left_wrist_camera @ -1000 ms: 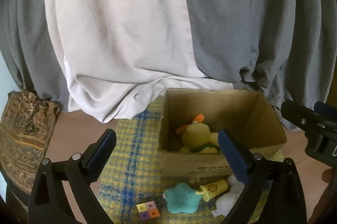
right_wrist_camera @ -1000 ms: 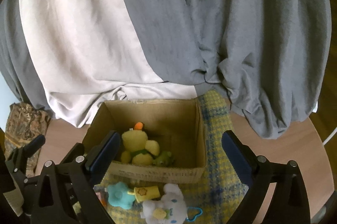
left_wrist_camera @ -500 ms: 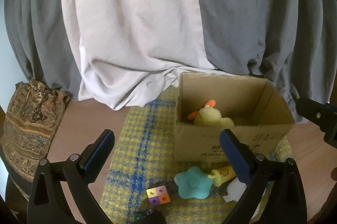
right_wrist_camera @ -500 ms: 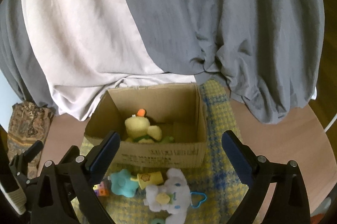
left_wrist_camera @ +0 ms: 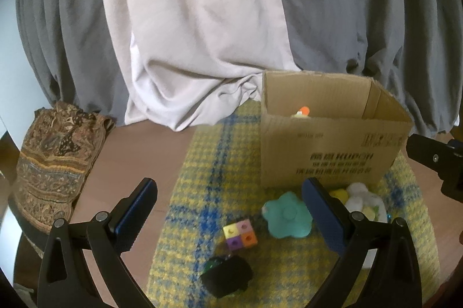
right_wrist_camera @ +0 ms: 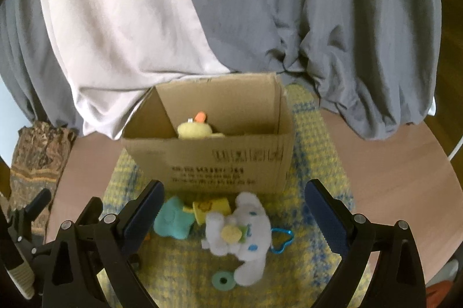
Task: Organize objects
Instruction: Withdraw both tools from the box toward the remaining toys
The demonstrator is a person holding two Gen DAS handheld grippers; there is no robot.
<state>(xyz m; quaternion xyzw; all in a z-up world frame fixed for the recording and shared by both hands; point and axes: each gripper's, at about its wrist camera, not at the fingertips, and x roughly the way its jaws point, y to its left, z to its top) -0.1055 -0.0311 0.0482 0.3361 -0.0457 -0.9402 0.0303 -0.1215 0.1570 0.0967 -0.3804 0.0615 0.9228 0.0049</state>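
We judge this to be the approach to the next pick: one yellow plush [right_wrist_camera: 194,130] already sits inside the cardboard box [right_wrist_camera: 220,163], and the rest of the toys lie on the yellow-and-blue checked mat [left_wrist_camera: 202,172] in front of it. Our left gripper [left_wrist_camera: 228,209] has just been opening and now stands wide, nothing between its pads; it hangs above the four-coloured block [left_wrist_camera: 240,234] and the black toy [left_wrist_camera: 227,276], with the teal flower [left_wrist_camera: 288,215] just inside its right finger. Our right gripper [right_wrist_camera: 233,211] is also spread and empty, aimed at the white plush [right_wrist_camera: 240,232], which lies on the mat close to the box's near wall.

The next move, as we see it, calls for lowering over one toy, closing on it, lifting clear of the box rim and letting it go inside. The white plush is soft and bulky, so a grip across its body seems safest.

Things are crowded: the yellow cup-shaped toy [right_wrist_camera: 211,208] touches both the teal flower and the white plush, a blue heart clip [right_wrist_camera: 282,241] lies just beside the plush, and a teal ring [right_wrist_camera: 222,280] near its foot. The two grippers work close together and could foul each other. A patterned folded cloth [left_wrist_camera: 55,163] rests at the tabletop [right_wrist_camera: 390,172] edge, well apart, and curtains hang behind the box
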